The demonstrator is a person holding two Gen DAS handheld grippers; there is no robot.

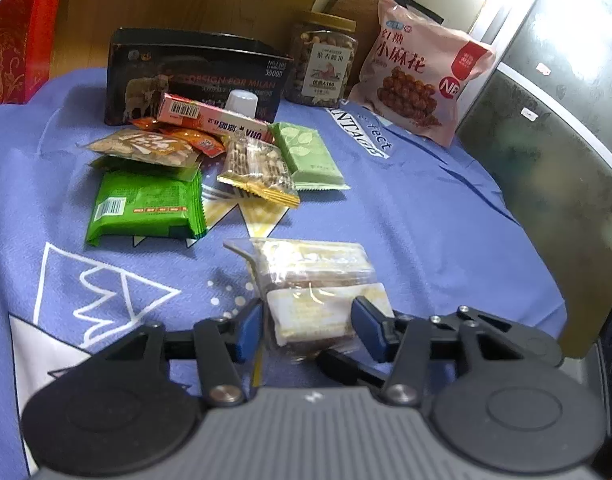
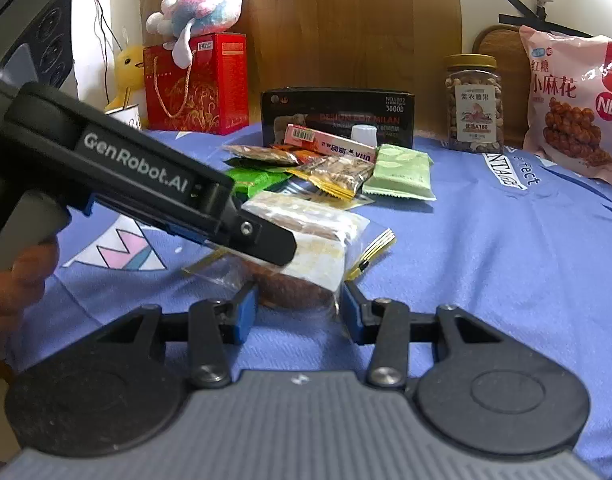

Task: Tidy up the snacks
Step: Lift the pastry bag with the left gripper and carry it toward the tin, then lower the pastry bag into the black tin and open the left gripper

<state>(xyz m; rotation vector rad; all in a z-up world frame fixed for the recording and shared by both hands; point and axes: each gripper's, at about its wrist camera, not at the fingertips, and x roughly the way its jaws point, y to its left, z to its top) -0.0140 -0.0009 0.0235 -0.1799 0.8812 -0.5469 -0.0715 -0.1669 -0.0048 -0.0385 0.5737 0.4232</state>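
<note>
A clear-wrapped cake packet (image 1: 322, 314) (image 2: 306, 268) with a pale label lies on the blue cloth (image 1: 426, 220), with a second similar packet (image 1: 310, 260) just behind it. My left gripper (image 1: 310, 328) is shut on the near packet, a blue pad against each side. In the right wrist view one black finger (image 2: 261, 238) of the left gripper lies across the packet's top. My right gripper (image 2: 299, 310) holds the packet's near end, its pads pressing the brown cake and the clear wrap. A hand (image 2: 17, 280) holds the left gripper's handle.
Farther back lie a green packet (image 1: 145, 208), a light green packet (image 1: 310, 156), a gold-edged clear packet (image 1: 257, 172) and a pink box (image 1: 209, 114). Behind stand a black box (image 1: 193, 76), a nut jar (image 1: 322, 64), a pink bag (image 1: 418, 72) and a red gift box (image 2: 193, 84).
</note>
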